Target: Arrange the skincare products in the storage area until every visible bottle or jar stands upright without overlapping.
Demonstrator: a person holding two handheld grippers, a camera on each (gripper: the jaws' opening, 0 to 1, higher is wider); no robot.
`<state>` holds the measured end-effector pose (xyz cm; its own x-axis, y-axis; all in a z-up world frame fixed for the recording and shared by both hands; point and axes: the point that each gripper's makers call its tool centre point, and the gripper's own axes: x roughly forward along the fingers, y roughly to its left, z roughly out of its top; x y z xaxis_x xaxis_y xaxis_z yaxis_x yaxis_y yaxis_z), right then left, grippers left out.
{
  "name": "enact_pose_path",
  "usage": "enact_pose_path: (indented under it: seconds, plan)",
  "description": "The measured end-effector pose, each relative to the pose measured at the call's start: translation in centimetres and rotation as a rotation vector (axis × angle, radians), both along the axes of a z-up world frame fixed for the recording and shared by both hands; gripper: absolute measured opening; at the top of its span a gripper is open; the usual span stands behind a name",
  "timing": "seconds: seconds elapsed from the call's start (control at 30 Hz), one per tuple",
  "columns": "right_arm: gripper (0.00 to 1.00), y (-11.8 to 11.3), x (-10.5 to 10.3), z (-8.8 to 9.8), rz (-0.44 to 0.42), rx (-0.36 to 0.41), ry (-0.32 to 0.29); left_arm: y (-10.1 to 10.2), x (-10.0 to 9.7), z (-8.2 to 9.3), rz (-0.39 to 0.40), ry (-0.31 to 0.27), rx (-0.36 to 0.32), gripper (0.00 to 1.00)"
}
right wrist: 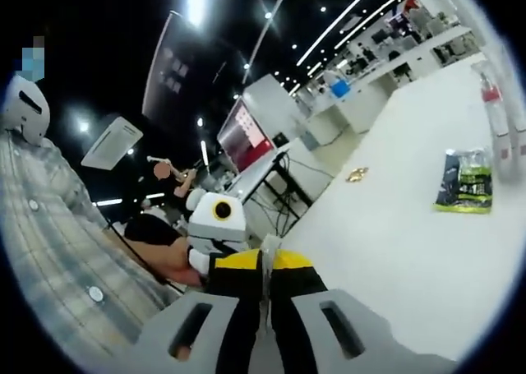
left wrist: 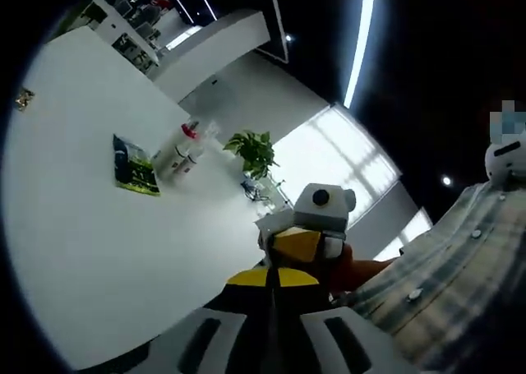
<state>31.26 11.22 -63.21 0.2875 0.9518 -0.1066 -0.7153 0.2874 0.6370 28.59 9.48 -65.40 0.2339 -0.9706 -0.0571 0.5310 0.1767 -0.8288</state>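
Left gripper view has the left tongs [left wrist: 271, 325] with jaws pressed together, holding nothing, raised over the white worktop [left wrist: 90, 234]; the right tongs [left wrist: 308, 242] show just beyond them, beside a person's plaid sleeve [left wrist: 444, 283]. Out toward the worktop's far edge lies a green packet [left wrist: 134, 167], and just beside it stand two white bottles [left wrist: 177, 156], upright, near a potted plant [left wrist: 253, 150]. Right gripper view shows the right tongs [right wrist: 265, 308] likewise closed and empty, the packet [right wrist: 467, 182] well apart.
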Motion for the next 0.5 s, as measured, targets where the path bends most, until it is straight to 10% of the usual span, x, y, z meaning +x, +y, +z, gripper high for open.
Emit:
enact_pose_path:
  seconds: [0.5]
  plan:
    - [0.04, -0.68, 0.6, 0.54, -0.026, 0.069, 0.059, 0.44, 0.21, 0.33, 0.014, -0.008, -0.014, 0.0]
